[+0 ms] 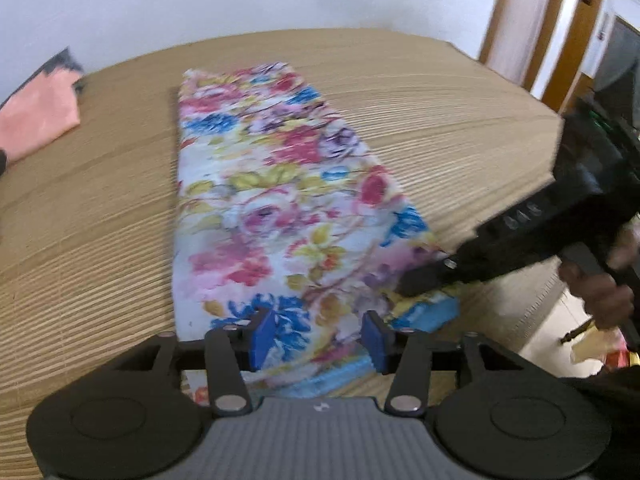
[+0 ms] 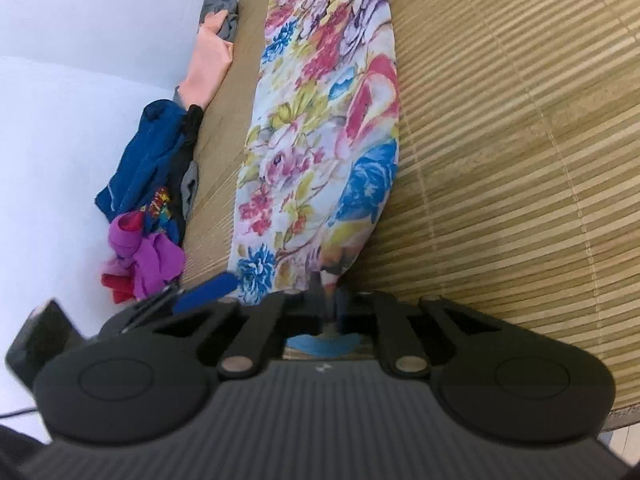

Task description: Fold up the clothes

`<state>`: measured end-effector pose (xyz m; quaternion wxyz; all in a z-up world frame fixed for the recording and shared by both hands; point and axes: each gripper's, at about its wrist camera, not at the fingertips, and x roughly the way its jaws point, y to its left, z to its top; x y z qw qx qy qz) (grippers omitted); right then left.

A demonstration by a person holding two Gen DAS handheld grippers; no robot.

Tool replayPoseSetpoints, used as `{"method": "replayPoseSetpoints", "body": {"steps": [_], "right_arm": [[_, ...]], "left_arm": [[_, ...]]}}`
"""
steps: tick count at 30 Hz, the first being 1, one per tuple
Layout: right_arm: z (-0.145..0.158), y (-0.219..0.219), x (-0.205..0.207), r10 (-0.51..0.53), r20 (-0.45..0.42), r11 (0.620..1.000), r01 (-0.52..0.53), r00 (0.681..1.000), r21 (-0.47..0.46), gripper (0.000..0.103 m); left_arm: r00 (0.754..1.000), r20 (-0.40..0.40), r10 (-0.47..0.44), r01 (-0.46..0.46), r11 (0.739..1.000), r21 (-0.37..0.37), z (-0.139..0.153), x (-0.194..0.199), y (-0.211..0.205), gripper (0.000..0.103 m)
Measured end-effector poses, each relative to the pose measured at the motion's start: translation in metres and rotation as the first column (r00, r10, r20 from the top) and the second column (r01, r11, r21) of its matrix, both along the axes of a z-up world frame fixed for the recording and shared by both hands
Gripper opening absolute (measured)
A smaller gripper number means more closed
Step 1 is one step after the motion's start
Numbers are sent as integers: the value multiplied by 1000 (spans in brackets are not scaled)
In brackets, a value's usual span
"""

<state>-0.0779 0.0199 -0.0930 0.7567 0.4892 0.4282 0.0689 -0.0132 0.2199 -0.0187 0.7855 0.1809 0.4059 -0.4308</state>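
Note:
A floral garment (image 1: 272,200) lies folded into a long narrow strip on the bamboo mat (image 1: 440,128). My left gripper (image 1: 319,338) hangs over its near end, open, its blue pads apart with cloth below them. My right gripper (image 1: 416,282) reaches in from the right, held by a hand (image 1: 600,292), with its tip on the garment's near right corner. In the right wrist view the right gripper (image 2: 329,288) is shut, pinching the near end of the floral garment (image 2: 320,140). A blue pad (image 2: 206,292) of the left gripper shows just to its left.
A peach cloth (image 1: 40,116) on grey fabric lies at the mat's far left edge. A pile of blue, purple and red clothes (image 2: 148,184) sits by the white wall. A wooden door frame (image 1: 560,40) stands beyond the mat's right edge.

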Motion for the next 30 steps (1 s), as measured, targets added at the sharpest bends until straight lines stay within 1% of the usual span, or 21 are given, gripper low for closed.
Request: {"method": "replayPoseSetpoints", "body": {"steps": [4, 6, 9, 12, 15, 16, 17, 18, 21, 23, 24, 25, 26, 27, 28, 30], "right_arm": [[12, 1, 2, -34, 37, 999, 33, 999, 26, 6], [19, 0, 4, -43, 48, 998, 41, 998, 45, 6], [28, -4, 6, -49, 67, 996, 44, 997, 81, 6], [34, -7, 7, -35, 71, 995, 28, 997, 94, 6], [37, -10, 7, -14, 70, 995, 7, 997, 101, 6], [37, -10, 8, -6, 73, 995, -2, 997, 101, 6], [38, -11, 8, 5, 76, 995, -12, 997, 100, 5], [38, -14, 8, 17, 82, 995, -25, 996, 101, 6], [43, -20, 10, 64, 87, 996, -69, 994, 58, 9], [46, -31, 8, 61, 106, 997, -66, 992, 44, 11], [46, -39, 6, 46, 113, 998, -51, 993, 45, 17], [43, -49, 5, 15, 108, 998, -21, 994, 51, 32], [40, -61, 5, -20, 96, 998, 15, 995, 57, 52], [35, -72, 5, -58, 81, 996, 53, 995, 68, 58], [26, -83, 8, -91, 64, 992, 85, 994, 95, 62], [7, -100, 16, -134, 29, 975, 127, 991, 180, 62]], "left_arm": [[998, 58, -30, 31, 999, -16, 4, -18, -2, 57], [993, 104, -58, 60, 998, -16, 4, -28, -11, 60], [979, 184, -85, 89, 996, -15, 0, -40, -30, 63], [969, 243, -41, 46, 999, -16, -8, -40, -52, 63], [958, 288, 10, -8, 1000, -8, -17, -32, -71, 62], [953, 302, 24, -23, 1000, -6, -20, -29, -75, 58], [950, 310, 36, -36, 999, -5, -21, -27, -79, 40], [950, 309, 41, -42, 999, -2, -22, -25, -81, 5], [953, 299, 48, -48, 999, -8, -17, -26, -81, 2], [950, 306, 52, -52, 999, -9, -11, -28, -79, 2], [950, 305, 61, -61, 998, -11, -7, -26, -79, 2], [951, 301, 72, -71, 997, -15, -2, -25, -78, 2], [953, 290, 88, -85, 996, -26, 3, -23, -77, 2], [957, 271, 109, -101, 994, -41, 9, -20, -76, 2], [959, 249, 133, -122, 991, -59, 15, -17, -73, 2], [962, 206, 178, -161, 982, -97, 29, -8, -68, 2]]}}
